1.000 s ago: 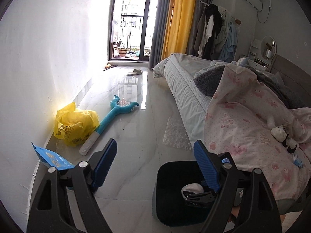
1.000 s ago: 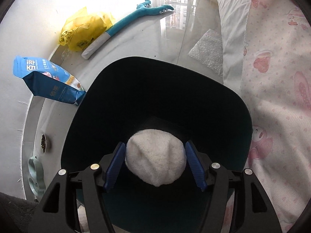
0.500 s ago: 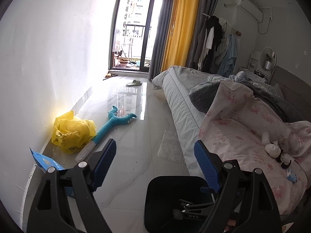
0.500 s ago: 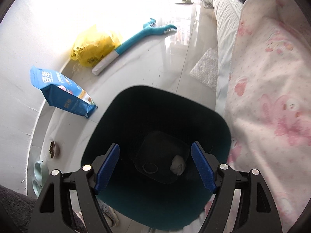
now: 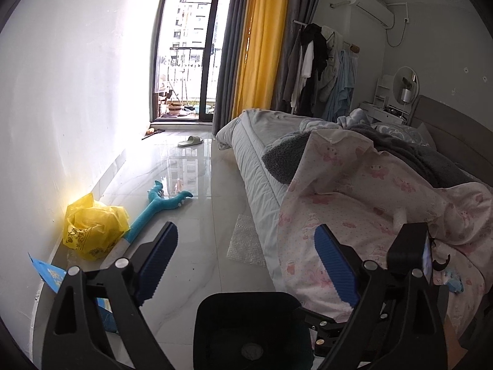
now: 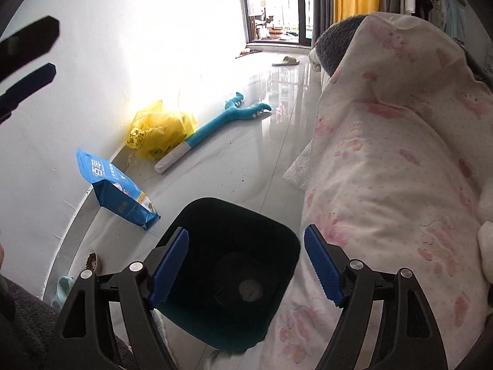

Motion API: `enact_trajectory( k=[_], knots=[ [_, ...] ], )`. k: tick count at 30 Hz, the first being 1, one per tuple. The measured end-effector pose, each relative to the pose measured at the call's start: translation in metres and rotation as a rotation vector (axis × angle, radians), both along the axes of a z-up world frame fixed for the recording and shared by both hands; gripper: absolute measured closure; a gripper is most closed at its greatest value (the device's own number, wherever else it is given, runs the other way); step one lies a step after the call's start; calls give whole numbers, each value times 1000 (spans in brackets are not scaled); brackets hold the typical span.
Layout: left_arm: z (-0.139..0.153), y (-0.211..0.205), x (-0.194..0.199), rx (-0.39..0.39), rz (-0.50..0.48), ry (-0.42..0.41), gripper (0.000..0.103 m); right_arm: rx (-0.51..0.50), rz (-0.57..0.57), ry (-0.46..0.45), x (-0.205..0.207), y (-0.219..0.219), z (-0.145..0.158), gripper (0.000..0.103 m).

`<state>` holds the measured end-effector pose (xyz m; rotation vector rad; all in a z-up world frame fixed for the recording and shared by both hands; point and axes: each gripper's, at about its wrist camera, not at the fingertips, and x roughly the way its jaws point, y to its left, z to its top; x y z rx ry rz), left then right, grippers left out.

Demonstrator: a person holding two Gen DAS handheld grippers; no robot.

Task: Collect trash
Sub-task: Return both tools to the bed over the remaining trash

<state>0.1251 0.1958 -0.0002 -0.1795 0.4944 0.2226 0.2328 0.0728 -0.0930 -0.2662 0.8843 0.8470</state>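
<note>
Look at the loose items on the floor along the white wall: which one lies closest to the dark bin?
The blue pouch is closest, almost at the dark bin. The yellow plastic bag and the teal long-handled toy lie farther along the wall.

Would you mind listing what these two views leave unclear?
- Left wrist view: blue bag mostly hidden behind the left gripper, whose jaws are opening, empty.
- Left wrist view: dark bin cut off by the bottom edge.
- Right wrist view: pale lump in the bin too dim to identify.
</note>
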Motion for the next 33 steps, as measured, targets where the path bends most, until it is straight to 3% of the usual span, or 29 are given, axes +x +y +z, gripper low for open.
enact_trajectory(
  k=[7, 17, 33],
  knots=[
    [-1, -32, 19, -3, -65, -1, 9, 51, -25, -77, 6, -57, 25, 21],
    [-10, -93, 51, -31, -197, 13, 8, 41, -42, -158, 12, -137, 30, 19],
    [-32, -195, 95, -30, -364, 69, 8, 40, -141, -201, 15, -277, 35, 18]
  ],
)
